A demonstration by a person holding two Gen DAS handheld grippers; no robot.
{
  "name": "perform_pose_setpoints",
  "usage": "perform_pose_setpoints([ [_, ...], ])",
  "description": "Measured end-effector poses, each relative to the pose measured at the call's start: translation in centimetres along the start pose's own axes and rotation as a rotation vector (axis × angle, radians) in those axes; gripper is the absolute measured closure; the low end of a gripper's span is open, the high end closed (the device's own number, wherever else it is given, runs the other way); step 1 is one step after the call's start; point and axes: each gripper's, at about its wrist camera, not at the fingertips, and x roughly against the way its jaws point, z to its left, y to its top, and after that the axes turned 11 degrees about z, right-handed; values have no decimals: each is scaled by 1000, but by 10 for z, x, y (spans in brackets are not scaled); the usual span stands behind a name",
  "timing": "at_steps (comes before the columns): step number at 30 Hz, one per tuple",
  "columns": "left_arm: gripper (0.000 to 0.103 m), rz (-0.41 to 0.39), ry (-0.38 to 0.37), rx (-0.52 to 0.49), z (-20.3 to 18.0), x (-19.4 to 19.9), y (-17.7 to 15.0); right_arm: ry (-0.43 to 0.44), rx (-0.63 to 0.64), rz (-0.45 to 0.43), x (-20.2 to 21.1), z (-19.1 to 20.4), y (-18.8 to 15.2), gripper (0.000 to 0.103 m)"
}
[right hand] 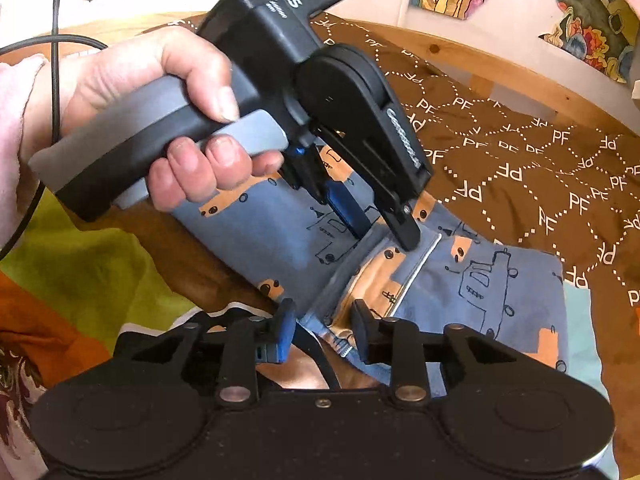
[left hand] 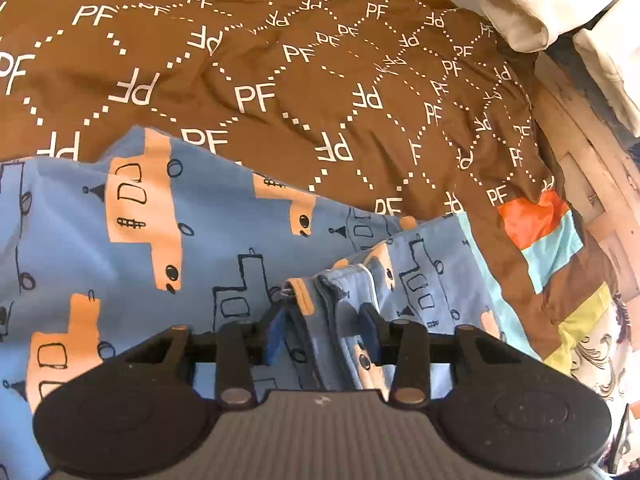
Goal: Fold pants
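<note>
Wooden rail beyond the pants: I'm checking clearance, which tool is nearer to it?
Left. The left tool sits farther up the pants, toward the rail; the right tool is at their near edge, behind it.

I see pants (left hand: 200, 240) lying on the bedspread (left hand: 320, 80), both grippers over the near folded edge; pillow (left hand: 516, 12) far right.

Two close downward views, shared pants (left hand: 240, 248)
</note>
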Motion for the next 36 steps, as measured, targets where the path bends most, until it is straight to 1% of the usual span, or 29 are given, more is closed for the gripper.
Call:
perform_pose_setpoints([
  [1, 79, -3, 9, -4, -1, 0, 0, -4, 5, 2, -1, 0, 0, 74],
  [2, 83, -2, 4, -2, -2, -1, 0, -9, 6, 1, 0, 1, 0, 80],
  [3, 86, -3, -1, 4, -3, -1, 0, -8, 5, 1, 0, 0, 0, 82],
  [6, 90, -12, 8, -1, -6, 1, -1, 6, -27, -6, 0, -5, 0, 88],
  [9, 92, -24, 15, -1, -9, 4, -1, 11, -37, -16, 2, -6, -1, 90],
  [13, 92, -40, 37, -12, -8, 13, -2, 50, -78, -39, 7, -11, 3, 91],
  [19, 92, -48, 100, -21, 4, 31, -5, 100, -28, -88, 12, -1, 17, 91],
  [21, 92, -48, 119, -15, 12, 38, -6, 126, -12, -98, 10, 4, 24, 91],
  [24, 92, -43, 128, 7, 28, 44, -4, 162, 6, -105, 2, 13, 34, 91],
  [29, 92, -36, 191, -6, 39, 41, -2, 209, 19, -88, -19, 22, 47, 91],
  [32, 89, -21, 204, -16, 42, 38, -1, 216, 45, -64, -29, 28, 48, 91],
  [34, 82, -18, 212, -33, 41, 39, -1, 222, 49, -52, -30, 27, 49, 88],
  [36, 61, -31, 240, -30, 39, 41, -1, 230, 47, -40, -24, 21, 48, 78],
])
